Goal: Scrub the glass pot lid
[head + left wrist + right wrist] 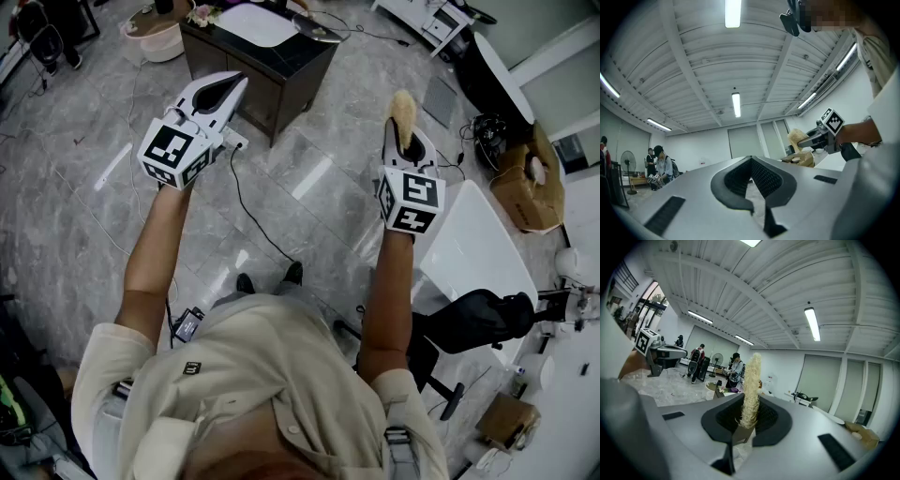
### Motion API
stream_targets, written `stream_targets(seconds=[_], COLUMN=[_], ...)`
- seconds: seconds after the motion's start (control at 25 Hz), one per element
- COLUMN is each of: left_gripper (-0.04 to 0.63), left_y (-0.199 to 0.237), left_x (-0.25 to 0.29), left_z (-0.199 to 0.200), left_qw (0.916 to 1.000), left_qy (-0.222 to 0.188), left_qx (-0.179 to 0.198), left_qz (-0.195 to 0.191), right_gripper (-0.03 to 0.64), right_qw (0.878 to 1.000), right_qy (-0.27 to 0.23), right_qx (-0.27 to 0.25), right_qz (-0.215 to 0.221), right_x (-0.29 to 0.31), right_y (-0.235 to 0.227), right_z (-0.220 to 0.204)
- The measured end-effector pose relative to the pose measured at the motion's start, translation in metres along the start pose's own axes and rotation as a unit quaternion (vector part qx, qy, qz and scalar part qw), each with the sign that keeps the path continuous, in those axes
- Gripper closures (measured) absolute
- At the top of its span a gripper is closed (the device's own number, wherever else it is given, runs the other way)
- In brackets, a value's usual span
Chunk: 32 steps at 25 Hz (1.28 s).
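In the head view both grippers are held up over the grey floor, pointing away from me. My left gripper (236, 84) has its jaws shut with nothing between them; in the left gripper view (751, 161) it points up at the ceiling. My right gripper (405, 131) is shut on a tan fibrous scrubber (403, 111), which stands upright between the jaws in the right gripper view (751, 385). The glass pot lid (322, 28) lies far ahead, at the right edge of a dark table (281, 66), well apart from both grippers.
A white board (255, 23) lies on the dark table. A white table (473, 248), a cardboard box (525, 178) and a black chair (478, 319) stand to my right. A black cable (248, 216) runs across the floor. People (736, 369) stand in the background.
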<state>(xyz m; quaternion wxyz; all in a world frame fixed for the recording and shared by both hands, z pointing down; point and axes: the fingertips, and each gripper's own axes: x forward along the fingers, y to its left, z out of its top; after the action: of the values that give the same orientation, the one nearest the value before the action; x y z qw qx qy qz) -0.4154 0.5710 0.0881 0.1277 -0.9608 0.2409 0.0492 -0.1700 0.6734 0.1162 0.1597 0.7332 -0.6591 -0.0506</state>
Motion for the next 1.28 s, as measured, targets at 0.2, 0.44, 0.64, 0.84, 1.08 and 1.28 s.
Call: stream_targets(seconds=[0.2, 0.44, 0.64, 0.84, 1.08, 1.28], left_gripper=[0.581, 0.581, 0.581, 0.581, 0.581, 0.581], left_y=[0.003, 0.007, 0.002, 0.001, 0.014, 0.014], left_x=[-0.007, -0.005, 0.011, 0.048, 0.112, 0.173], left_z=[0.0, -0.004, -0.01, -0.03, -0.054, -0.062], left_qw=[1.0, 1.0, 1.0, 0.9998, 0.9989, 0.9977], left_qy=[-0.002, -0.004, 0.001, 0.018, 0.045, 0.059], left_qx=[0.0, 0.001, -0.001, 0.0, 0.007, 0.016], left_qz=[-0.002, -0.006, -0.009, -0.007, 0.015, 0.029], right_gripper=[0.569, 0.569, 0.566, 0.565, 0.563, 0.563], right_qw=[1.0, 1.0, 1.0, 0.999, 0.998, 0.996], right_qy=[-0.003, -0.004, -0.005, -0.02, -0.032, -0.033], right_qx=[-0.002, -0.001, 0.014, 0.039, 0.051, 0.065], right_qz=[-0.003, -0.007, -0.004, 0.003, 0.03, 0.059], right_x=[-0.002, 0.002, 0.007, 0.04, 0.103, 0.156], right_y=[0.006, 0.008, -0.005, -0.036, -0.084, -0.128], right_z=[0.005, 0.004, -0.002, -0.012, -0.023, -0.04])
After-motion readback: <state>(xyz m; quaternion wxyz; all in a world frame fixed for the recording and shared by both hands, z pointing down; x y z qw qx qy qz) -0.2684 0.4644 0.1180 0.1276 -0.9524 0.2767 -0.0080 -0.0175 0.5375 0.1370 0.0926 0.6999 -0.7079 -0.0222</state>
